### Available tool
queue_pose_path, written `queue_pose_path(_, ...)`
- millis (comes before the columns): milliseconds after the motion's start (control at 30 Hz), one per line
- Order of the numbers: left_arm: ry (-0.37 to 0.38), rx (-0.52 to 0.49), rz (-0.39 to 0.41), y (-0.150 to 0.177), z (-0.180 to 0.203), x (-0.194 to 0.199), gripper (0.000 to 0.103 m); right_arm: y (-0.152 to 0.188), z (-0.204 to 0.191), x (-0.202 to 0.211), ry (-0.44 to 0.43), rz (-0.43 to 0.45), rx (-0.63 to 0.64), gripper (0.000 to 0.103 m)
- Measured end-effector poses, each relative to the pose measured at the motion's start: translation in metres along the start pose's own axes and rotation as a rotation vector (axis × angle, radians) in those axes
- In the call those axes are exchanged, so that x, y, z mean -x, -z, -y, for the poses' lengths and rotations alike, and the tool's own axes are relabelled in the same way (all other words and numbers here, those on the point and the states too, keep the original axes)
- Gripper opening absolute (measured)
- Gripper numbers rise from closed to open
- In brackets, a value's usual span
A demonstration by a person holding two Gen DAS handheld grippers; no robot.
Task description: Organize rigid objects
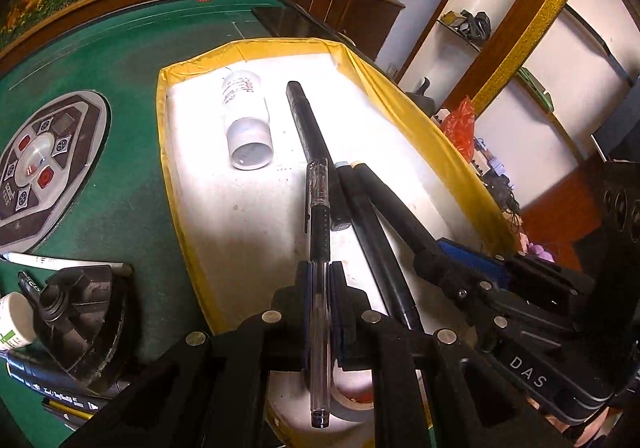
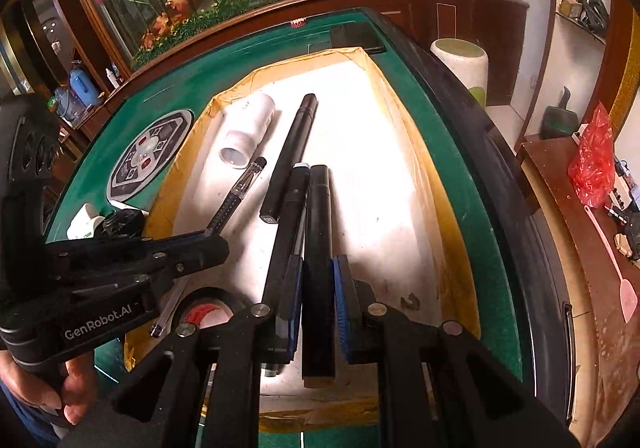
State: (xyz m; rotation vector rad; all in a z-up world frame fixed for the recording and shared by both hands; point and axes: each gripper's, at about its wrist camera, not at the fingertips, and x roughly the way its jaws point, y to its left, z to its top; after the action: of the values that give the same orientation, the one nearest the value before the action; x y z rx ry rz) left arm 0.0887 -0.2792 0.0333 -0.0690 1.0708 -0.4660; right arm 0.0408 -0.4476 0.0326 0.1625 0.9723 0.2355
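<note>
The left gripper has its jaws closed tight on a clear ballpoint pen, held over the white tray with yellow rim on the green desk. The right gripper has its jaws pressed on a thick black marker. In the tray lie a white bottle and other black markers.

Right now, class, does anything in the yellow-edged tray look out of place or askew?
Yes: the white bottle lies tipped on its side near the tray's far end, while the black markers lie roughly lengthwise. The tray floor looks scuffed and stained.
</note>
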Motion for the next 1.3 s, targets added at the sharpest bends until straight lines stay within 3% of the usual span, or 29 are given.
queue_pose_path(233, -0.004, -0.014, -0.001, 0.002, 0.001, 0.0, 0.009, 0.002, 0.0, 0.005, 0.0, 0.003, -0.011, 0.014)
queue_pose_path(300, 0.013, -0.004, -0.002, 0.003, -0.001, 0.003, 0.014, 0.002, 0.0, 0.008, -0.002, 0.009, -0.016, 0.014)
queue_pose_path(400, 0.04, -0.001, 0.011, 0.008, -0.003, 0.014, 0.036, 0.002, 0.0, 0.013, -0.001, 0.022, -0.021, 0.016)
queue_pose_path(467, 0.033, -0.001, 0.031, 0.012, -0.003, 0.021, 0.044, 0.002, 0.0, 0.018, -0.005, 0.036, -0.027, 0.019)
queue_pose_path(633, 0.054, -0.007, 0.07, 0.025, -0.011, 0.045, 0.045, 0.003, -0.007, 0.033, -0.065, 0.09, -0.029, 0.03)
queue_pose_path(700, 0.079, -0.006, 0.092, 0.032, -0.019, 0.057, 0.045, 0.002, -0.016, 0.036, -0.104, 0.101, -0.015, 0.031)
queue_pose_path(800, 0.03, 0.002, 0.131, 0.038, -0.027, 0.074, 0.051, 0.002, -0.034, 0.038, -0.128, 0.11, 0.019, 0.032)
queue_pose_path(933, 0.075, 0.036, 0.169, 0.045, -0.049, 0.098, 0.052, 0.002, -0.056, 0.039, -0.151, 0.119, 0.052, 0.035)
queue_pose_path(1100, -0.005, 0.069, 0.238, 0.058, -0.091, 0.128, 0.055, 0.005, -0.079, 0.037, -0.174, 0.104, 0.093, 0.037)
queue_pose_path(1300, -0.194, 0.17, 0.29, 0.07, -0.176, 0.16, 0.063, 0.01, -0.101, 0.029, -0.217, 0.074, 0.14, 0.038)
